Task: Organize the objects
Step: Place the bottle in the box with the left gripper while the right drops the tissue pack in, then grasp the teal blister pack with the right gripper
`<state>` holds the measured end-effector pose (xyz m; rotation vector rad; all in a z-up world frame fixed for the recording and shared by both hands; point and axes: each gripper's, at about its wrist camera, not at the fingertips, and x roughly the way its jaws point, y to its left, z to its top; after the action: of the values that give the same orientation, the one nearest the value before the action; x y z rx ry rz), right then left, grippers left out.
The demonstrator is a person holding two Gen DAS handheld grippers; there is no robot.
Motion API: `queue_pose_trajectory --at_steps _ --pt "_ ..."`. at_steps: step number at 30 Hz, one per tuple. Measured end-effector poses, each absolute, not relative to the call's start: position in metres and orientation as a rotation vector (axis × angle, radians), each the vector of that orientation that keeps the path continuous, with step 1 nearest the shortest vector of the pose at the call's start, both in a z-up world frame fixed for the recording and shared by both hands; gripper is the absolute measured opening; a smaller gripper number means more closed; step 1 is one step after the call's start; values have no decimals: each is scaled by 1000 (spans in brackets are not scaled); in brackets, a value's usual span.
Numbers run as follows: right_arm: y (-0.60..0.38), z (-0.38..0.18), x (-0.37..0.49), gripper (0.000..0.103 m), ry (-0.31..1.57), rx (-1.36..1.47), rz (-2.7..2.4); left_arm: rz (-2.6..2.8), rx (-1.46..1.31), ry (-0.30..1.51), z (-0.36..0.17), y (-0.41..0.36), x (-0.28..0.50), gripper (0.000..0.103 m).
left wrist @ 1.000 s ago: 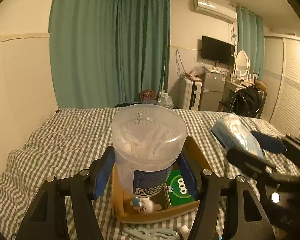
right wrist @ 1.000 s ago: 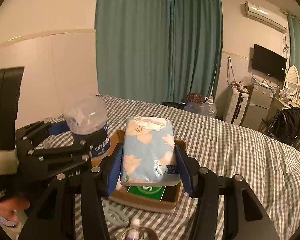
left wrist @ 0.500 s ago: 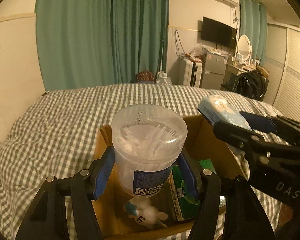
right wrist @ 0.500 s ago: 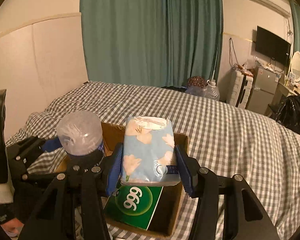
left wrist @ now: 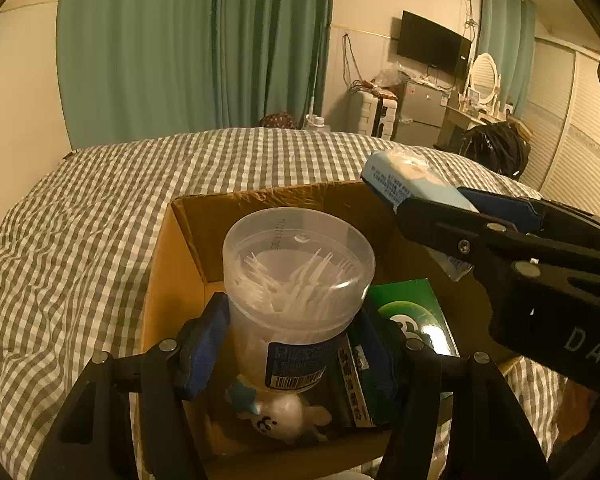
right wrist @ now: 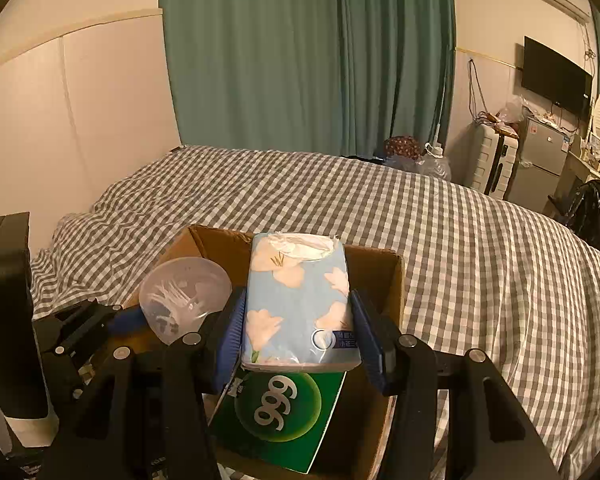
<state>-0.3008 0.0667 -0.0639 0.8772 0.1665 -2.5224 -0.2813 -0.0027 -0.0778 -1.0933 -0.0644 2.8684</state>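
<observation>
Over the box (left wrist: pixel 188 216), both hand-held grippers have come lower: left (left wrist: pixel 292 344) clamps the jar (left wrist: pixel 296 272), right (right wrist: pixel 296 332) clamps the tissue pack (right wrist: pixel 300 304); release seems imminent.

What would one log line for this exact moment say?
left claw: shut on clear tub | right claw: shut on tissue pack | both above cardboard box | box holds green carton, small toy

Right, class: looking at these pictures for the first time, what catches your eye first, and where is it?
A clear plastic tub of picks, held in the left claw, fills the middle of the left view above an open cardboard box on the checked bed. Beside it, the right claw holds a blue flowered tissue pack over a green 999 box.
</observation>
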Motion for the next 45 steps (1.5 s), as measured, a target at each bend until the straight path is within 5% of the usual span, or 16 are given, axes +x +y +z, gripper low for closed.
queue_pose_trajectory --at_steps 4,8,18,32,45 --pt "68 -56 -296 53 159 868 -2536 2883 -1095 -83 -73 -5 -277 66" --pt "73 -39 -286 69 136 828 -2571 2918 -1036 -65 -57 -3 -267 87" --pt "100 34 -219 80 158 680 -2665 2995 -941 2 -6 4 -213 99" --pt "136 74 -114 82 208 592 -2723 3105 -810 48 42 4 -124 103" --pt "157 -8 -74 86 280 714 -2720 3144 -891 32 -10 1 -77 103"
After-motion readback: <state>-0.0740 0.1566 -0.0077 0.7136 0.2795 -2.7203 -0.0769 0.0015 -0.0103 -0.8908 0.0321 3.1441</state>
